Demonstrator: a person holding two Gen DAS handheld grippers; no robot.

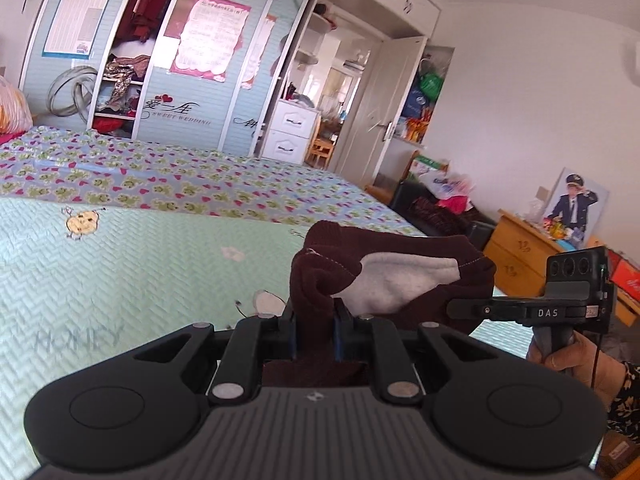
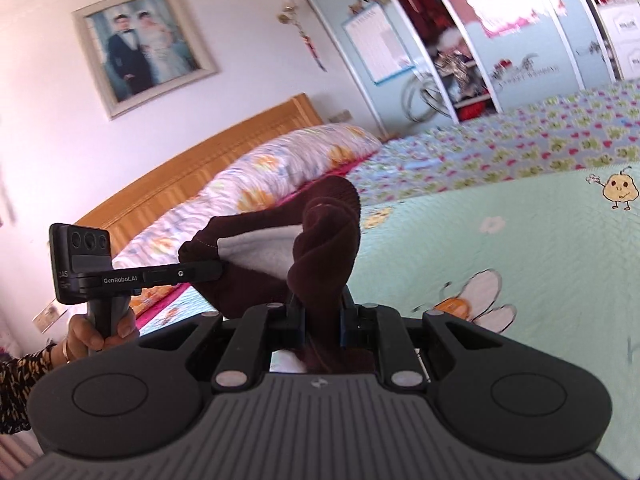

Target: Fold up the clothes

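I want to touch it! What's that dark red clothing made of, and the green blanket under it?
The maroon garment looks like soft knit outside with fuzzy grey fleece lining, showing where it folds open. The mint green quilt looks like matte stitched cotton, judging by its zigzag quilting, though the fibre is uncertain.

Bright daylight, washed-out glare; right view motion-blurred; fisheye bending, dark corner vignettes.

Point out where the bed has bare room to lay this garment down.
Both grippers hold the maroon garment aloft. Free: the mint quilt between the frog-print sheet and the grippers. Crowded: the floral pillow by the headboard.
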